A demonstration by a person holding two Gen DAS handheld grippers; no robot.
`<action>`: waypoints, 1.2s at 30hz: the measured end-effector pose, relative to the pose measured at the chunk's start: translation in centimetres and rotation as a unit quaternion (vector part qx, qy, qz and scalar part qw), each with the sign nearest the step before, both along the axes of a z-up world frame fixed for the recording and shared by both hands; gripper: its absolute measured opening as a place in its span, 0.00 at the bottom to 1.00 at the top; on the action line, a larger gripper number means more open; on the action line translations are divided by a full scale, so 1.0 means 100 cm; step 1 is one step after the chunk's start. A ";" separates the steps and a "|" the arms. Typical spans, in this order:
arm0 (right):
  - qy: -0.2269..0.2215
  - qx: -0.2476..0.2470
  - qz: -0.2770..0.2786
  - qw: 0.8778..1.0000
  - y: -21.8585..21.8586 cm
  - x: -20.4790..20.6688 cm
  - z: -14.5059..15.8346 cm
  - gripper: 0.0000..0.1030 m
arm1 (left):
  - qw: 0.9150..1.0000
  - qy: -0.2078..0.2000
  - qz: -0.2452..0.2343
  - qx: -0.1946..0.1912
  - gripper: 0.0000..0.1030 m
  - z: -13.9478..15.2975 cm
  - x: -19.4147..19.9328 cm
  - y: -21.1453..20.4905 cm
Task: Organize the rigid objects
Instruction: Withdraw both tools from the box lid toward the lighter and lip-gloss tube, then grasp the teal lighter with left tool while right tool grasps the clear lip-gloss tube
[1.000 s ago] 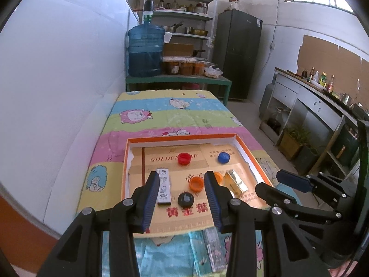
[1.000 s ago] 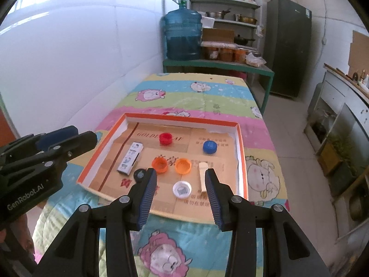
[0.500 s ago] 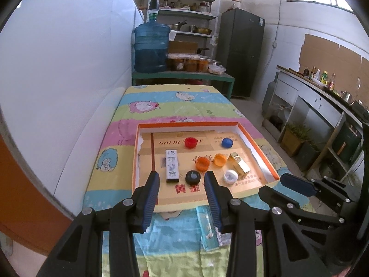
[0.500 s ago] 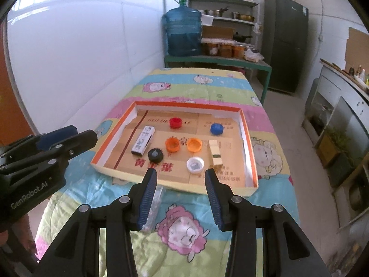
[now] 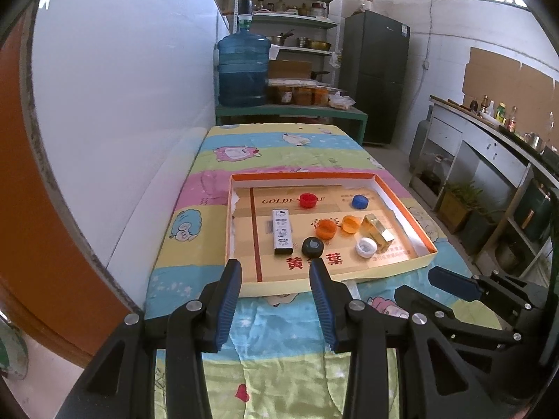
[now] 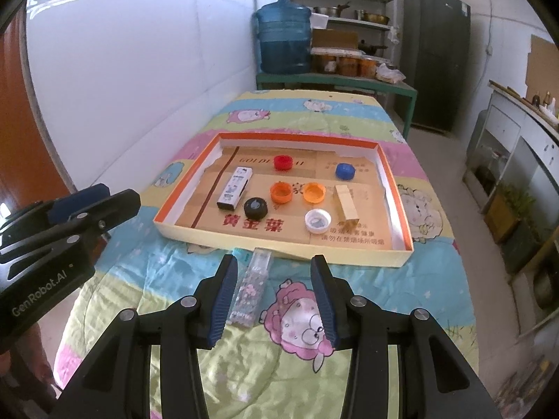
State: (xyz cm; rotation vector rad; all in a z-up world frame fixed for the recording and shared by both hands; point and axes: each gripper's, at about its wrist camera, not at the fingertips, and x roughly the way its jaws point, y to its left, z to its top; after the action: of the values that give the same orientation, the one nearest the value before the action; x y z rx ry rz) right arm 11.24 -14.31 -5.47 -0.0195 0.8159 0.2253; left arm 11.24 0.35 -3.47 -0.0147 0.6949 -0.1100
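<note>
Two claws (image 5: 276, 272) (image 6: 274, 269) — tray (image 6: 279, 242) ahead

A plain kitchen: pot-laden shelves (image 5: 290, 10), a fridge (image 5: 374, 80), a water jug (image 5: 242, 70), a bottle-topped counter (image 5: 489, 129).

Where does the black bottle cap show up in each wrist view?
Left wrist: black cap lies in the tray, lower middle, just above the open left gripper.
Right wrist: black cap lies left of centre, beside the white box.
Shared landmark: the white cap to its right.
</note>
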 end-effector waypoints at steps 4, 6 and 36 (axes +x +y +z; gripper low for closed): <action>-0.002 0.002 -0.002 1.000 0.001 -0.003 -0.002 0.44 | 1.000 -0.002 0.004 -0.004 0.39 -0.001 -0.005 0.003; -0.002 0.002 -0.006 1.000 0.001 -0.004 -0.003 0.44 | 1.000 -0.002 0.004 -0.006 0.39 -0.002 -0.006 0.002; 0.047 -0.040 -0.026 0.998 0.029 0.036 -0.076 0.43 | 0.998 0.047 -0.002 -0.035 0.39 -0.047 0.007 0.020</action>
State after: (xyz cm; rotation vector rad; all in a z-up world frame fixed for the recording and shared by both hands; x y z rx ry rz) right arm 14.85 -11.46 -13.04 -0.0634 0.9184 0.1456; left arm 11.98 2.39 -8.22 -0.0856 0.7857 -0.1382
